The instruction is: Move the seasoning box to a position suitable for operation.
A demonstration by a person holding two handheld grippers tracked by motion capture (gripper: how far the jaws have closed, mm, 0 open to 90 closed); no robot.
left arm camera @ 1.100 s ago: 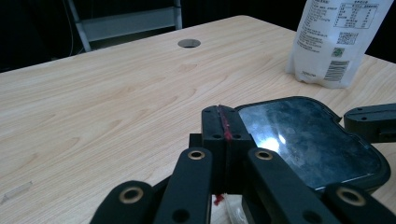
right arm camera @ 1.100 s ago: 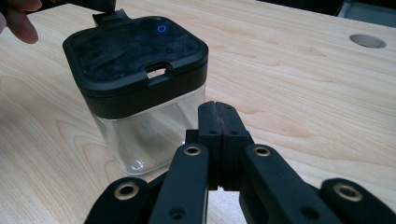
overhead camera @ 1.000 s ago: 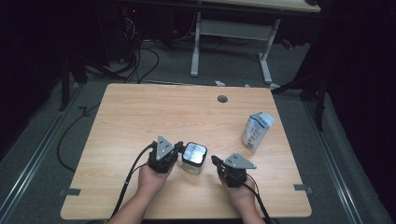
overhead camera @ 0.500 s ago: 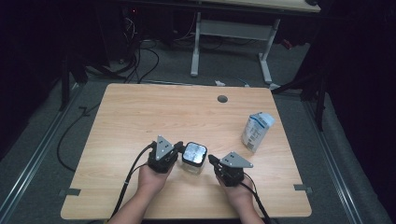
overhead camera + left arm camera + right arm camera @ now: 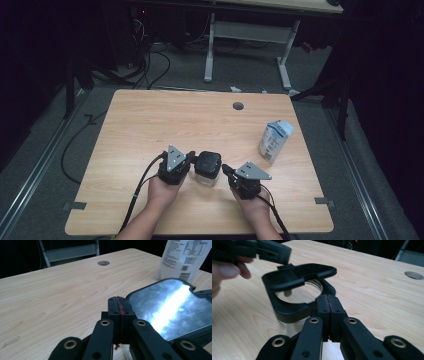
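A clear jar [image 5: 207, 167] with a black rim and a hinged black lid stands near the table's front edge, between my two grippers. The lid [image 5: 299, 275] is tilted up off the rim [image 5: 287, 308], so the jar's mouth shows under it. My left gripper [image 5: 192, 159] is shut, and its tip [image 5: 283, 255] touches the lid's edge on the jar's left. In the left gripper view the shut jaws [image 5: 119, 305] lie beside the shiny lid [image 5: 165, 305]. My right gripper [image 5: 225, 169] is shut too, with its tip [image 5: 328, 301] against the rim on the jar's right.
A white and blue carton [image 5: 275, 141] stands to the right of the jar, also seen as the carton [image 5: 183, 257] behind the lid. A round cable hole [image 5: 238, 106] lies near the wooden table's [image 5: 150, 125] far edge. Cables trail from both grippers toward the person.
The jar's lid, which lay flat and shone bright from above, is now tipped up and looks dark. Both hands have barely moved.
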